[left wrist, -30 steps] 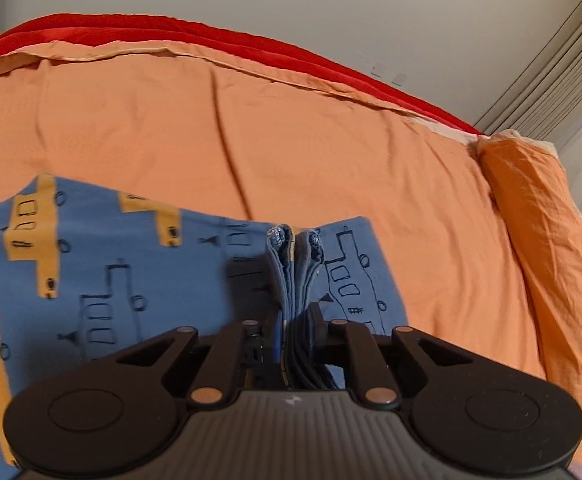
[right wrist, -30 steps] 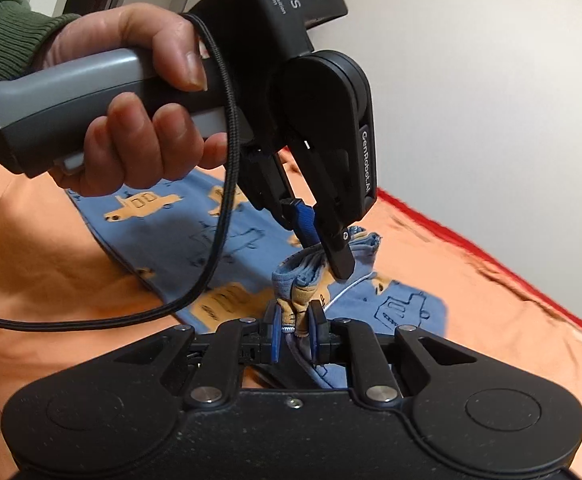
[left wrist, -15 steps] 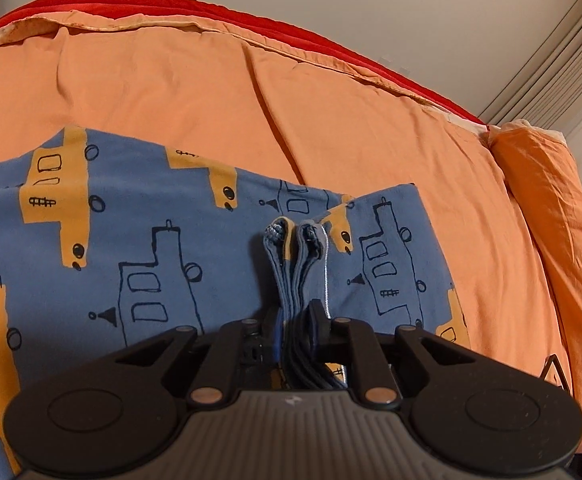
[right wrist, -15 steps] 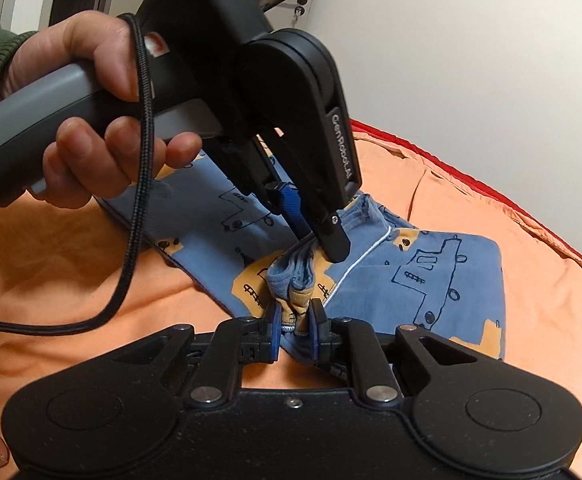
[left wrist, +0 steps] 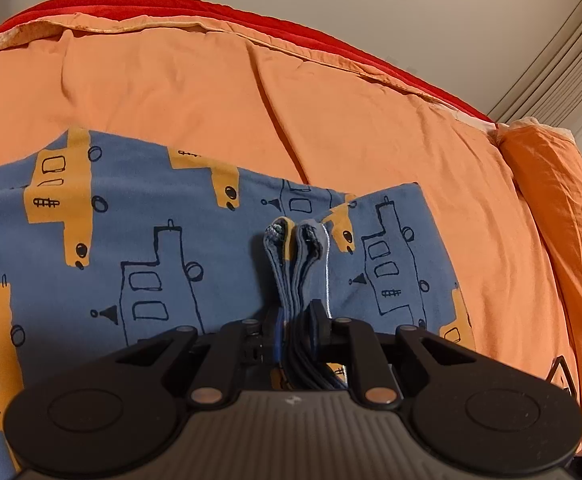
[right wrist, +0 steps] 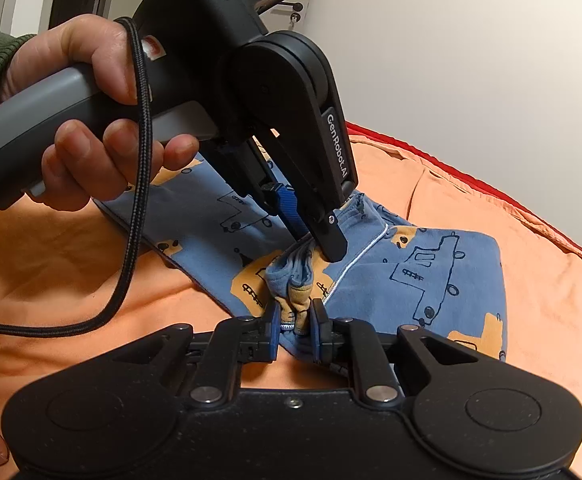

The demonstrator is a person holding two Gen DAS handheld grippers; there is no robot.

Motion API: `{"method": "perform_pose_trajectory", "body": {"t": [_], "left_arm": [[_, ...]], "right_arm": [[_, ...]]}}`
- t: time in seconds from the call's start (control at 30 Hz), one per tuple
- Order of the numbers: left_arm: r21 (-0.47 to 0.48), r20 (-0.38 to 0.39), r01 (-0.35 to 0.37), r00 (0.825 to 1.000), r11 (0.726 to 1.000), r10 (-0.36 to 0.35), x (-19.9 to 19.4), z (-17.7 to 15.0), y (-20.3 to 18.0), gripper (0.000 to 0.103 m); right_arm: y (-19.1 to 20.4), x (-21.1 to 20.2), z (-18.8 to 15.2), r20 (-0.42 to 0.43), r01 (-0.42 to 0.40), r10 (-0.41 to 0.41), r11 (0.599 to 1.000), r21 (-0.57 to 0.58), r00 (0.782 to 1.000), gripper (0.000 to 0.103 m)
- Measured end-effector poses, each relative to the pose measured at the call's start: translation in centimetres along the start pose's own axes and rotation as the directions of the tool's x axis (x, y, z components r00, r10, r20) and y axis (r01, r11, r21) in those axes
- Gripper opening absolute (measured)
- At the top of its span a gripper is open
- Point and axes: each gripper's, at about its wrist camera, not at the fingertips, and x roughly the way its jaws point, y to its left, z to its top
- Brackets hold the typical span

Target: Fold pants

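Note:
The blue pants (left wrist: pixel 139 248) with yellow and outlined vehicle prints lie folded on the orange bedspread (left wrist: pixel 211 92). My left gripper (left wrist: pixel 297 320) is shut on a bunched edge of the pants, with a white drawstring (left wrist: pixel 326 272) beside it. In the right wrist view the left gripper (right wrist: pixel 315 240) pinches the fabric from above. My right gripper (right wrist: pixel 296 320) is shut on a blue and yellow fold of the same pants (right wrist: pixel 431 276) right next to it. Both hold the cloth low over the pants' lower layer.
The orange bedspread (right wrist: pixel 71 248) covers the bed, with a red edge (left wrist: pixel 151 8) along the far side by the wall. An orange pillow (left wrist: pixel 551 208) lies at the right. A black cable (right wrist: pixel 135 184) hangs from the left gripper's handle.
Both grippers have carried the pinched edge forward and down over the pants. More of the pants' lower layer shows beneath, and the fold now lies closer to the bed.

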Motion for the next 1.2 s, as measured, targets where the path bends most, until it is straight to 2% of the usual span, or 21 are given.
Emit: {"method": "perform_pose_trajectory", "body": {"t": [0.37,0.57,0.9,1.2], "left_arm": [[-0.007,-0.007,-0.001,1.000,1.000,0.000,0.1,0.1,0.0,0.014],[0.013,0.000,-0.002,1.000,1.000,0.002,-1.2,0.4,-0.3,0.012],[0.086,0.035,-0.058,0.998,0.995,0.056,-5.5,-0.1,2.5,0.011],[0.078,0.026,-0.104,0.994,0.992,0.102,-7.1,-1.2,6.8,0.011]], "right_arm": [[0.2,-0.3,0.1,0.008,0.009,-0.009,1.000,0.003,1.000,0.017],[-0.1,-0.9,1.2,0.019,-0.011,0.010,0.999,0.038,1.000,0.015],[1.9,-0.1,4.7,0.061,-0.133,0.129,0.988,0.073,0.990,0.015],[5.0,3.0,5.9,0.029,-0.220,0.219,0.973,0.065,0.975,0.015]]}}
